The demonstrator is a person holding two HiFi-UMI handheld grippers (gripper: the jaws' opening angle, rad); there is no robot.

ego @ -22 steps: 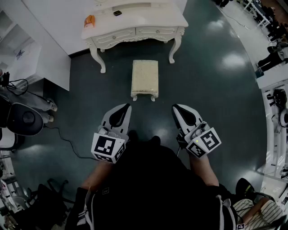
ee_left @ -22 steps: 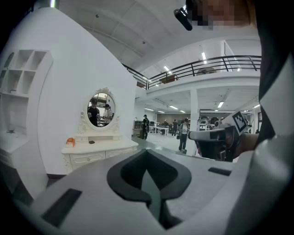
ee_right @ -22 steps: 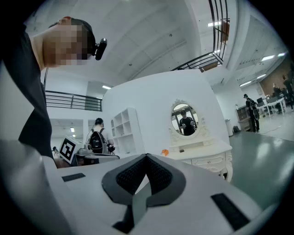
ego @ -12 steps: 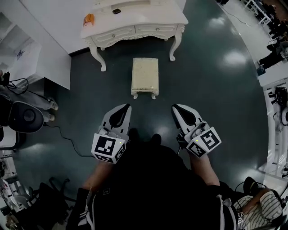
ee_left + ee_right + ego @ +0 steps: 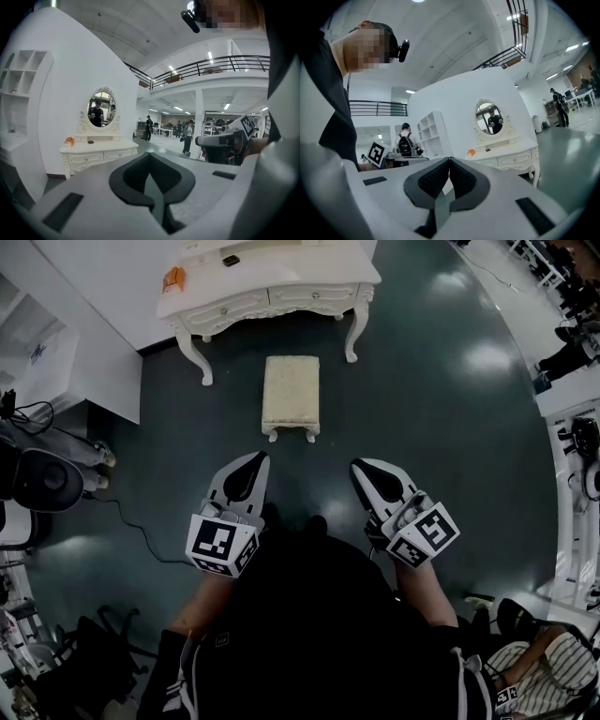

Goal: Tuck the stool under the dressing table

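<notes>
A small cream upholstered stool (image 5: 291, 395) stands on the dark floor, out in front of the white dressing table (image 5: 272, 282), not under it. My left gripper (image 5: 248, 470) and right gripper (image 5: 366, 474) are both held low near my body, short of the stool, each shut with nothing between the jaws. The left gripper view shows the dressing table (image 5: 96, 152) with its oval mirror (image 5: 99, 108) at the left. In the right gripper view the dressing table (image 5: 506, 157) sits to the right, and the stool is hidden in both gripper views.
A white shelf unit (image 5: 56, 352) stands left of the table. An orange object (image 5: 172, 278) and a small dark item (image 5: 230, 260) lie on the tabletop. A cable (image 5: 131, 526) runs across the floor at left, near chairs and gear (image 5: 42, 479).
The stool and dressing table have shifted up and left in the head view as the view moved. Both grippers stay shut and in nearly the same place.
</notes>
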